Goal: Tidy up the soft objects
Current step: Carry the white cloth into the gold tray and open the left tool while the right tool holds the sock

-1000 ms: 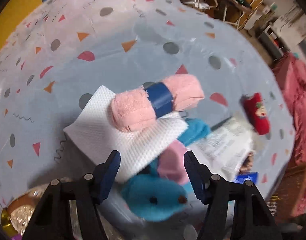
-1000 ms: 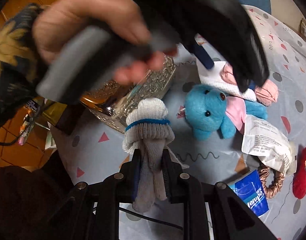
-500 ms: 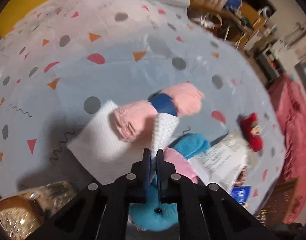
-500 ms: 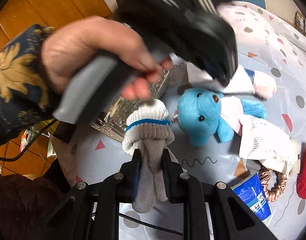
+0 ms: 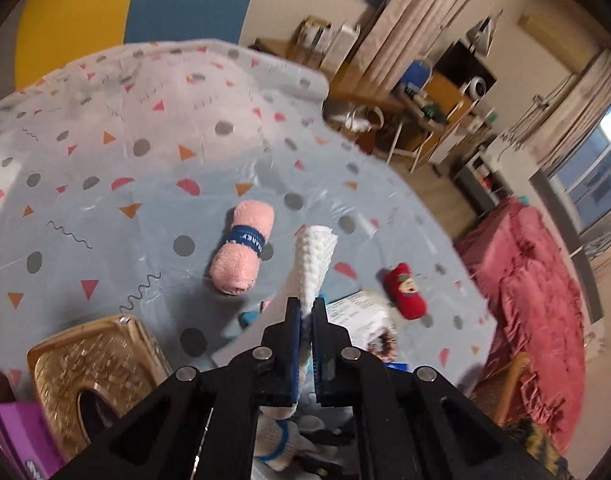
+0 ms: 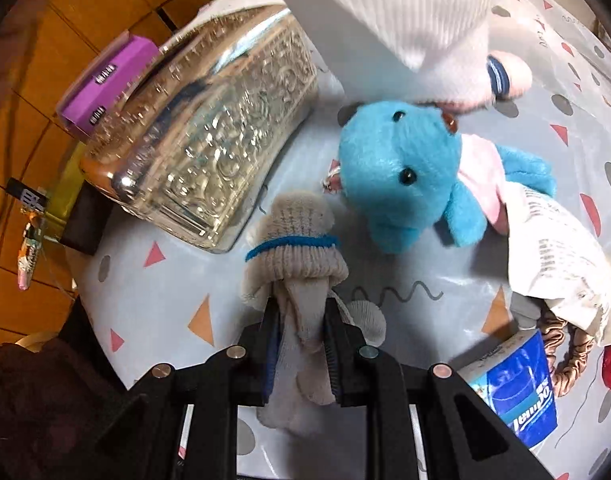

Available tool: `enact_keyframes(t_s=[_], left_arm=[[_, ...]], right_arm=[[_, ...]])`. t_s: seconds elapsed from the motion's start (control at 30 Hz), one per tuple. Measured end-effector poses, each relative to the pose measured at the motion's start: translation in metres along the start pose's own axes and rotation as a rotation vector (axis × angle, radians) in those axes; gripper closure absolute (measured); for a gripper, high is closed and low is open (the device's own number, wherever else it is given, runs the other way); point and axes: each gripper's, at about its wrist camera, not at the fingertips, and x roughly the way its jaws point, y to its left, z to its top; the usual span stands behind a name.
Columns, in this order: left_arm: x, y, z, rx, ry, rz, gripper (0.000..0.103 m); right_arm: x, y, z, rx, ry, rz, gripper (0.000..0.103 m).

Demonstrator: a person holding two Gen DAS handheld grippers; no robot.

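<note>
Left claw (image 5: pixel 305 320) clamped on white cloth (image 5: pixel 314 258) | right claw (image 6: pixel 301 324) pinching grey glove (image 6: pixel 295 240) | I lift cloth slowly, clear of pink towel (image 5: pixel 241 254).

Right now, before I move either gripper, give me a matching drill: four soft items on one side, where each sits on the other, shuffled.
Items:
1. white cloth
2. grey glove bundle
3. pink rolled towel
4. blue plush toy

Places:
A. lying free on the table, blue band around it
B. pinched in the left gripper
C. on the table beside the ornate box
D. clamped in the right gripper

Pairs: 1-B, 2-D, 3-A, 4-C
</note>
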Motion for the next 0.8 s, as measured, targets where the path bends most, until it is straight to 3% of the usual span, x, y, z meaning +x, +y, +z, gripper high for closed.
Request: enact_keyframes(t_s=[0.3, 0.47, 0.6, 0.8], left_arm=[[-0.049, 0.0, -0.009, -0.03, -0.106, -0.056, 0.098], [-0.083, 0.016, -0.006, -0.063, -0.171, -0.042, 0.098], [-0.128, 0.045, -0.004, -0.108, -0.254, -0.008, 0.098], [-0.203, 0.101, -0.02, -0.169, -0.369, 0.111, 0.098]], right_arm=[[0.009, 0.008, 0.002, 0.03, -0.011, -0.051, 0.082], [0.016, 0.016, 0.008, 0.046, -0.021, -0.077, 0.082], [0.018, 0.02, 0.009, 0.049, -0.029, -0.088, 0.082], [0.027, 0.036, 0.005, 0.013, -0.048, -0.122, 0.082]])
